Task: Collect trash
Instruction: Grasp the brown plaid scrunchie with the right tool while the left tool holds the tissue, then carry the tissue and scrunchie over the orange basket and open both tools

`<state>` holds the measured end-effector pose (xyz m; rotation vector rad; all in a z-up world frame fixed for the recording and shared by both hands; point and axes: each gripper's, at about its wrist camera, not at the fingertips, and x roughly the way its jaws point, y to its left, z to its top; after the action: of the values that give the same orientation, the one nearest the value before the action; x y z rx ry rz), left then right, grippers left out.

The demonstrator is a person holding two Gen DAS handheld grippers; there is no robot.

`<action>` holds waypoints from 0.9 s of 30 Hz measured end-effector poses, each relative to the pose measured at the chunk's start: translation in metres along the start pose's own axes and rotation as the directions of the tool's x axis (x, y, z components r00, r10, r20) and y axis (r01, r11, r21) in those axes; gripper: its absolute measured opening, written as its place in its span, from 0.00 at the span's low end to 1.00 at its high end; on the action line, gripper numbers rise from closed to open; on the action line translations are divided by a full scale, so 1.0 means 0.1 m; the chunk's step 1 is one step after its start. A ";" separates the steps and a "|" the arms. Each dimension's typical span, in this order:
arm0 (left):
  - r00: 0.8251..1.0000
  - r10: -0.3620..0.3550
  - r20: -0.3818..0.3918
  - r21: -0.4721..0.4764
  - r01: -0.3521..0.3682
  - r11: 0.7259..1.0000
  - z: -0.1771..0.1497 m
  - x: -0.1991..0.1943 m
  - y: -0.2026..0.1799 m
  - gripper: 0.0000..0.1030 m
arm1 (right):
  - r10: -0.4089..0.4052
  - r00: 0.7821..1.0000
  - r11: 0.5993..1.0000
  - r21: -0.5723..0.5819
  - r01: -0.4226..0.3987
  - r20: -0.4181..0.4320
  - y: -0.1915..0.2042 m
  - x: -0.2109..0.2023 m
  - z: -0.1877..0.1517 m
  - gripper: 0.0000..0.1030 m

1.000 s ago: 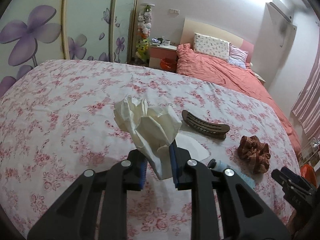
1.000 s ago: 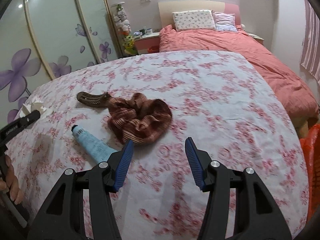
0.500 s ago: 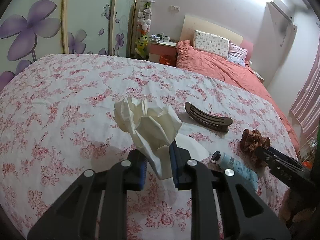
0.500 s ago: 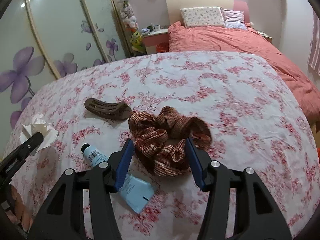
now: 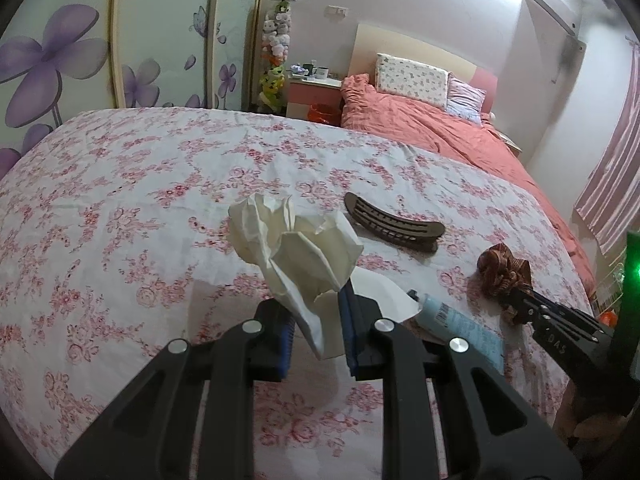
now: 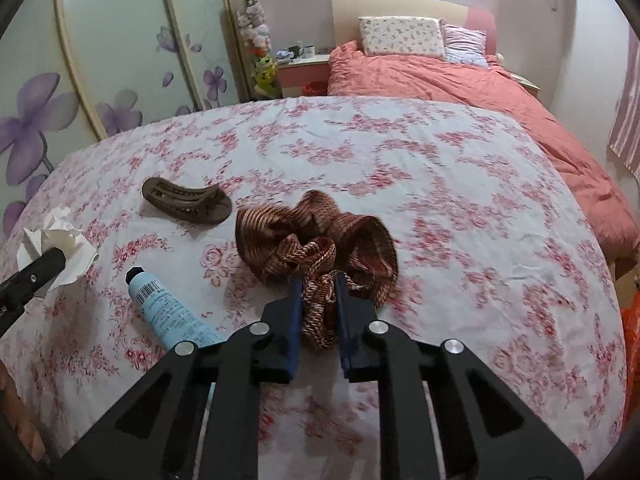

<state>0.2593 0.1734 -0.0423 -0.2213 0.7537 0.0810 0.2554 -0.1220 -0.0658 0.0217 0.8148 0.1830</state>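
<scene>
A crumpled white tissue (image 5: 296,248) stands up out of my left gripper (image 5: 318,320), which is shut on its lower end above the floral bedsheet (image 5: 120,200). In the right wrist view the same tissue (image 6: 60,236) shows at the far left. My right gripper (image 6: 318,300) is closing, and its blue pads press on a fold of the brown striped scrunchie (image 6: 316,236) lying on the sheet. The left wrist view shows that scrunchie (image 5: 504,270) at the right with the right gripper's tip on it.
A pale blue tube (image 6: 168,312) with a black cap lies left of the scrunchie. A brown hair clip (image 6: 186,200) lies farther back. A flat white sheet of paper (image 5: 384,292) lies under the tissue. Behind are a red duvet (image 6: 460,80), pillows and a flowered wardrobe (image 6: 120,60).
The right gripper moved forward over the scrunchie and its jaws closed on it. The left gripper kept its hold on the tissue and stayed about where it was.
</scene>
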 end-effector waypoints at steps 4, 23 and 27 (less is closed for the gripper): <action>1.000 -0.017 0.007 0.016 0.017 1.000 0.00 -0.05 -0.12 0.20 | -0.024 0.999 0.998 0.061 0.022 0.043 -0.26 -0.19 -0.04 0.14; 0.988 -0.154 0.028 0.157 0.148 0.976 -0.07 -0.43 -1.15 0.20 | -0.135 0.963 0.968 0.239 0.079 0.231 -1.13 -1.22 -0.25 0.14; 0.983 -0.182 0.031 0.189 0.173 0.967 -0.10 -0.54 -1.37 0.20 | -0.150 0.956 0.962 0.259 0.083 0.252 -1.23 -1.37 -0.32 0.14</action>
<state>0.2340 0.0378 0.0109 -0.1077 0.6856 -0.1539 0.1595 -0.2676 0.0001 0.2269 0.5597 -0.0356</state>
